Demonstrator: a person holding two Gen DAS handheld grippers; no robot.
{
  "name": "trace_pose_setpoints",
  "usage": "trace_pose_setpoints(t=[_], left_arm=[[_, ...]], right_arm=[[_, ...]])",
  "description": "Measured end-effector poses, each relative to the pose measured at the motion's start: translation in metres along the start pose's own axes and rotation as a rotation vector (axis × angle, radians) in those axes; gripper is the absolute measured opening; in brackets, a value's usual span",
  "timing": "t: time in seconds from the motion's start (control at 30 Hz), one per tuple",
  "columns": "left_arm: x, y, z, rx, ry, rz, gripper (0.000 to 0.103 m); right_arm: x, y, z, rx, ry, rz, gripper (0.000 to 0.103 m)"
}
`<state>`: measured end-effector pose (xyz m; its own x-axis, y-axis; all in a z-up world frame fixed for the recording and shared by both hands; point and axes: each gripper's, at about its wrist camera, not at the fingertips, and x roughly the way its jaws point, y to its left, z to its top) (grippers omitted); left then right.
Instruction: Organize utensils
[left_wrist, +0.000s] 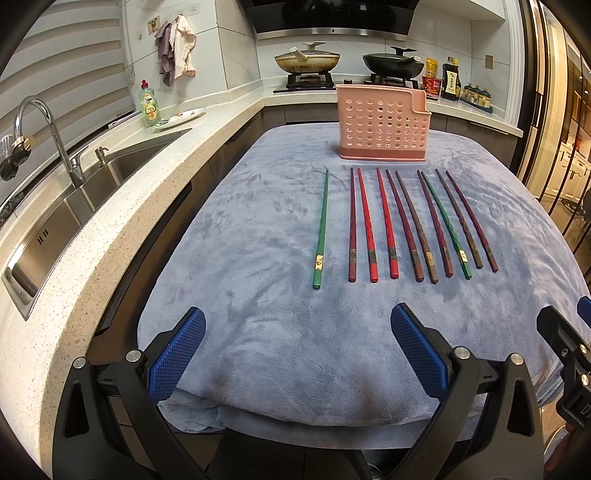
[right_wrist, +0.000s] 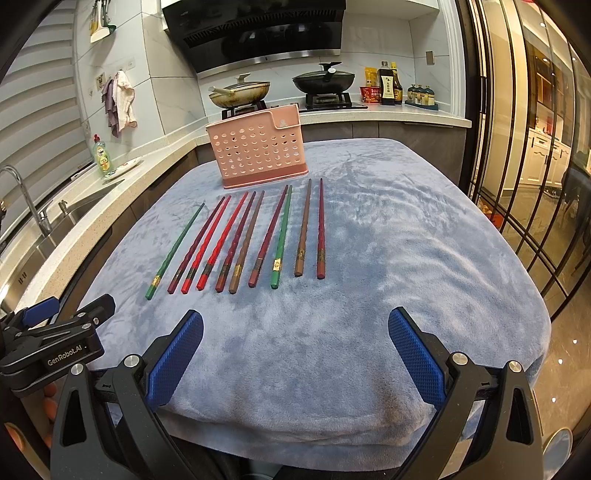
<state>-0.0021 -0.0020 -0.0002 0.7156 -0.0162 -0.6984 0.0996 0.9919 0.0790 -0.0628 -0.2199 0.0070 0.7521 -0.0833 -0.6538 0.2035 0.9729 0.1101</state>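
A blue fleece cloth (left_wrist: 258, 332) covers the table. On the stove behind stand a cream pan (left_wrist: 306, 61) and a black wok (left_wrist: 392, 63). A green dish-soap bottle (left_wrist: 149, 104) stands near the sink (left_wrist: 122, 166), with sauce bottles (left_wrist: 450, 79) right of the stove.

table: blue cloth (left_wrist: 258, 332) | on it: chopsticks (left_wrist: 391, 225), pink holder (left_wrist: 382, 123)

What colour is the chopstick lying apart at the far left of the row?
Green chopstick, with a small gold label near its thick end; clearest in the left wrist view.
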Motion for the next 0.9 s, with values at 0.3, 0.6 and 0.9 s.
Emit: trace_pose_setpoints(t=[0.3,0.6,0.9], left_arm=[[0.000,0.000,0.000,-0.001,0.001,0.000,0.096],[0.022,0.018,0.006,-0.049,0.035,-0.001,0.096],[0.075,0.035,0.022,-0.116,0.074,0.003,0.096]], right_arm=[[0.000,0.000,0.000,0.003,0.001,0.001,0.096],[0.019,-0.017,0.008,0.019,-0.007,-0.032,0.096],[0.068,-0.036,0.038,0.060,-0.013,-0.041,0.095]])
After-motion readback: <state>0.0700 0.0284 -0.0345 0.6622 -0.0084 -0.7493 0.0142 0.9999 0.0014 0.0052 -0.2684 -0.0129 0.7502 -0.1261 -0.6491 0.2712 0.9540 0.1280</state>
